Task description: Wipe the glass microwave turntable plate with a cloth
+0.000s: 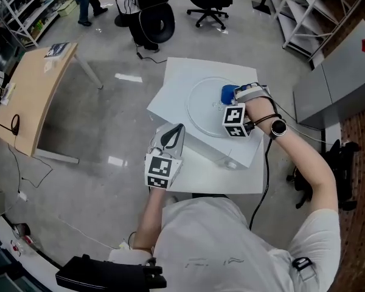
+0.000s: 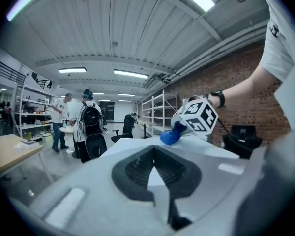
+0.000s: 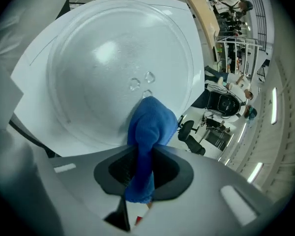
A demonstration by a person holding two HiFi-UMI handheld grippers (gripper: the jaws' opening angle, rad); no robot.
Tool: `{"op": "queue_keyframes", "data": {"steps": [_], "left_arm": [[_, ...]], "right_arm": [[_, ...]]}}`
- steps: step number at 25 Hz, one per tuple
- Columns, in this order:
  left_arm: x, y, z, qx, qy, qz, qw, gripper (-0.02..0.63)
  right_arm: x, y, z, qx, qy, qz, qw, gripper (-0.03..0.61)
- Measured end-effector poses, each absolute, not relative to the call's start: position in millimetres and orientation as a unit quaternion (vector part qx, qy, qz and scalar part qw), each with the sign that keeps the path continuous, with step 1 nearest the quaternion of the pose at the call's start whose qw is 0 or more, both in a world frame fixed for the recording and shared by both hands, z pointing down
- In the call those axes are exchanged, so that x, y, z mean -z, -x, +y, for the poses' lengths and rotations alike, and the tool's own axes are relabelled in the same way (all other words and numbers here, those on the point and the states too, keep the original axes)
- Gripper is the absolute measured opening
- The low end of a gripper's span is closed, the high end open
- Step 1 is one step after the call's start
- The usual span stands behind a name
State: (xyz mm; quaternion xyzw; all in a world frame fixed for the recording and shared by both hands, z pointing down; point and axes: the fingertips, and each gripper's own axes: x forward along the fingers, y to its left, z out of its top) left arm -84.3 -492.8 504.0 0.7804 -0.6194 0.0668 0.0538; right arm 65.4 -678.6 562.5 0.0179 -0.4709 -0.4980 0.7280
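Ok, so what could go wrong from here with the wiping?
1. The plate seems to lie loose on the board. The left gripper is shut, empty and off to the side, so nothing steadies the plate and wiping may slide it.
2. The right gripper pinches the cloth as a narrow bunch. If pressed low, its hard tips might touch the glass.

A blue cloth [image 1: 229, 92] sits at the right claw's [image 1: 233, 96] tip, on the glass plate [image 1: 201, 108] spreading to its left; the left claw [image 1: 175, 134] is well apart.
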Motion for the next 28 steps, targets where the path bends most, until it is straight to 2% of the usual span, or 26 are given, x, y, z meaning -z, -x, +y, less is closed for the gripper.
{"op": "queue_keyframes", "data": {"steps": [4, 11, 15, 21, 25, 28], "left_arm": [[-503.2, 82.0, -495.8, -0.071, -0.785, -0.614, 0.052, 0.002], [-499.3, 74.9, -494.3, -0.083, -0.791, -0.605, 0.045, 0.002], [-499.8, 76.1, -490.6, -0.090, -0.795, -0.598, 0.044, 0.002], [-499.8, 71.4, -486.0, -0.094, -0.803, -0.587, 0.045, 0.002], [-497.7, 66.3, -481.3, -0.084, -0.812, -0.575, 0.047, 0.002], [-492.5, 68.5, -475.1, -0.073, -0.816, -0.571, 0.046, 0.002]], "right_arm": [[-566.3, -75.4, -643.8, 0.499, 0.003, -0.481, 0.720, 0.067], [-568.7, -25.5, -618.9, 0.514, 0.003, -0.525, 0.679, 0.067], [-569.1, -21.7, -649.6, 0.483, -0.033, -0.534, 0.693, 0.067], [-577.8, -61.8, -655.9, 0.433, -0.063, -0.537, 0.721, 0.067], [-576.7, -55.8, -631.0, 0.403, -0.076, -0.579, 0.704, 0.067], [-569.0, -41.7, -607.3, 0.356, -0.100, -0.650, 0.664, 0.069]]}}
